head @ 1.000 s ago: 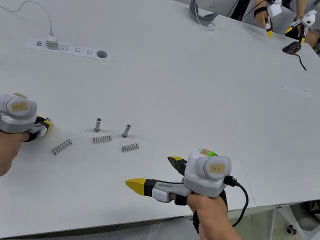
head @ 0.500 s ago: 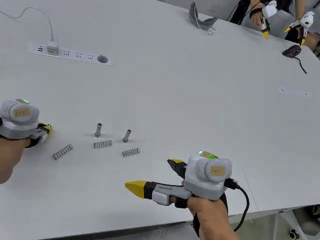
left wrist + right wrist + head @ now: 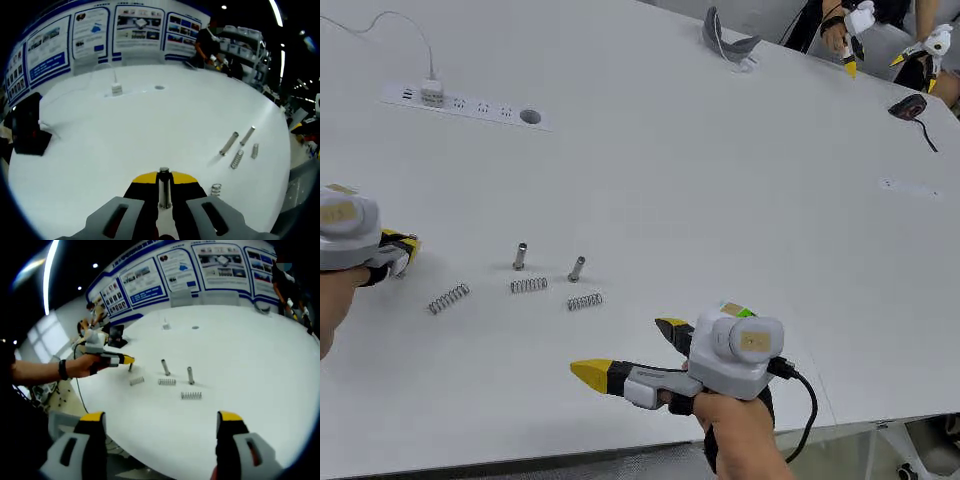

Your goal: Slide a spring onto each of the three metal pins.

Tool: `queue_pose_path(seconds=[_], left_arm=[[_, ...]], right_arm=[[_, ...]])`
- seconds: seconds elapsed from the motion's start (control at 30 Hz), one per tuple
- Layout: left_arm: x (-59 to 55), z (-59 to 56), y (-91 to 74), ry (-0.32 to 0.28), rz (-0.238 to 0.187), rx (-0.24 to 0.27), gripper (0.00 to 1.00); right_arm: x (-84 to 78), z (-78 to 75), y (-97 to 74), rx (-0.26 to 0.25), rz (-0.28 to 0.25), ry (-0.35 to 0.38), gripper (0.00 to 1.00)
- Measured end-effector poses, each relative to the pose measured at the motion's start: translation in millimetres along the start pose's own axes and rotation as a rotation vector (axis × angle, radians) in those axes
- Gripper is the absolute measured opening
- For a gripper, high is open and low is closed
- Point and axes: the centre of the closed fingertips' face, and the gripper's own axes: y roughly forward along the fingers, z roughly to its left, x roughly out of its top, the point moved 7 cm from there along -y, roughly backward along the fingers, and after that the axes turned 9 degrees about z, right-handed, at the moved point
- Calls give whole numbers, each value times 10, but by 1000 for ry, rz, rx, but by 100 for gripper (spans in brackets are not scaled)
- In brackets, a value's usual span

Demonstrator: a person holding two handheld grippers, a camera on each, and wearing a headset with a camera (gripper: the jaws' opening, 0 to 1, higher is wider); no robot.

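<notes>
One metal pin (image 3: 164, 190) sat clamped in the closed jaws of the left hand-held gripper (image 3: 408, 246), at nine o'clock in the head view. Toward three o'clock from it, the left spring (image 3: 448, 298), middle spring (image 3: 528, 285) and right spring (image 3: 584, 300) lay on the white surface (image 3: 720, 200). The left standing pin (image 3: 520, 256) and right standing pin (image 3: 577, 268) rose just at twelve o'clock of the latter two. At five o'clock, the right hand-held gripper (image 3: 632, 350) hung wide open, empty.

left gripper (image 3: 408, 244) | shifted a little toward the left edge of the frame | metal pin (image 3: 164, 189) carried along with it
</notes>
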Motion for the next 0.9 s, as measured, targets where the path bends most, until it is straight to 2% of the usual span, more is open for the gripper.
queue_pose_path(seconds=[0.23,0.63,0.9], left_arm=[[-28,1,-108,7,-9,4,8],[-74,3,-184,9,-9,10,8],[-132,-31,-250,58,-2,11,8]], right_arm=[[-27,-11,-7,-6,1,11,93],[-36,-16,-18,-10,-2,12,93],[-60,-7,-23,-8,0,13,93]])
